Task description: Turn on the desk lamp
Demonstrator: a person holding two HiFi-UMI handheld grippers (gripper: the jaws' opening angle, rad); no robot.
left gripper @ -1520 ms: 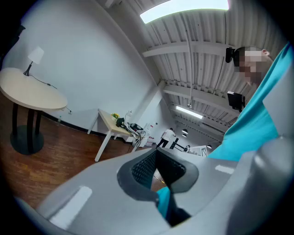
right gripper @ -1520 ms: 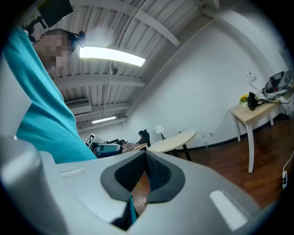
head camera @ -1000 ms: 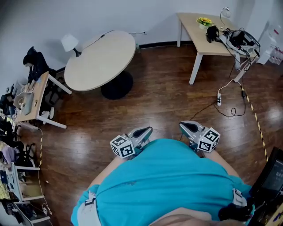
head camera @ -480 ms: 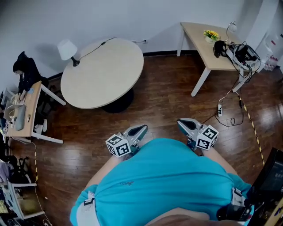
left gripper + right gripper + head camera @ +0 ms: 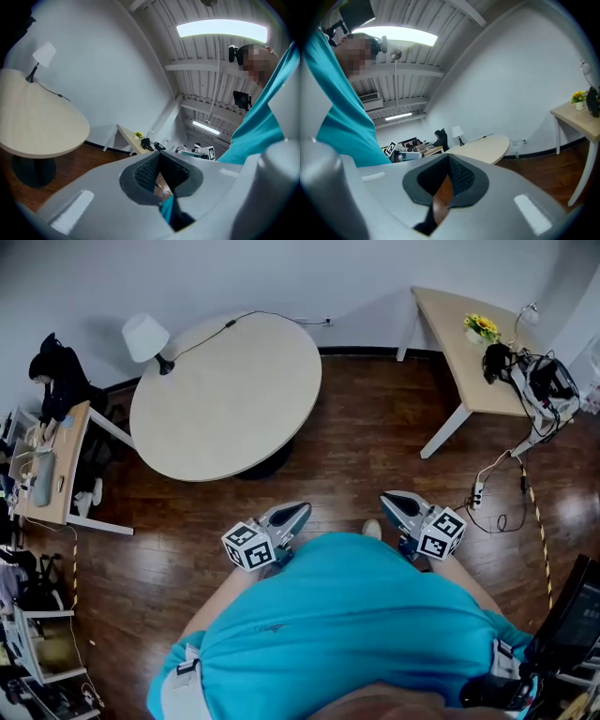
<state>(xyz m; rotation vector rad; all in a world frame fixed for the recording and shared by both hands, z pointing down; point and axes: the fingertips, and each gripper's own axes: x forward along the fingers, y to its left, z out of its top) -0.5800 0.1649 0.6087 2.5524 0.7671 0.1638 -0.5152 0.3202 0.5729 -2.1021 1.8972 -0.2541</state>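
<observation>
The desk lamp [image 5: 145,337], white shade on a thin black stem, stands at the far left edge of the round beige table [image 5: 225,395]; its cord runs across the tabletop toward the wall. Both grippers are held close to my body, well short of the table. My left gripper [image 5: 298,514] and my right gripper [image 5: 389,500] are shut and hold nothing. The left gripper view shows the lamp [image 5: 44,54] far off at upper left beyond the gripper [image 5: 159,154]. The lamp [image 5: 457,132] appears small and distant in the right gripper view, above the gripper [image 5: 449,159].
A rectangular desk [image 5: 450,315] with yellow flowers, headphones and cables stands at the back right. A power strip [image 5: 478,493] and cables lie on the wooden floor beside it. A cluttered side desk [image 5: 64,460] and a dark jacket [image 5: 56,371] are at the left.
The round table and lamp have shifted right and closer in the head view as I walk toward them. Both grippers stay shut near my body.
</observation>
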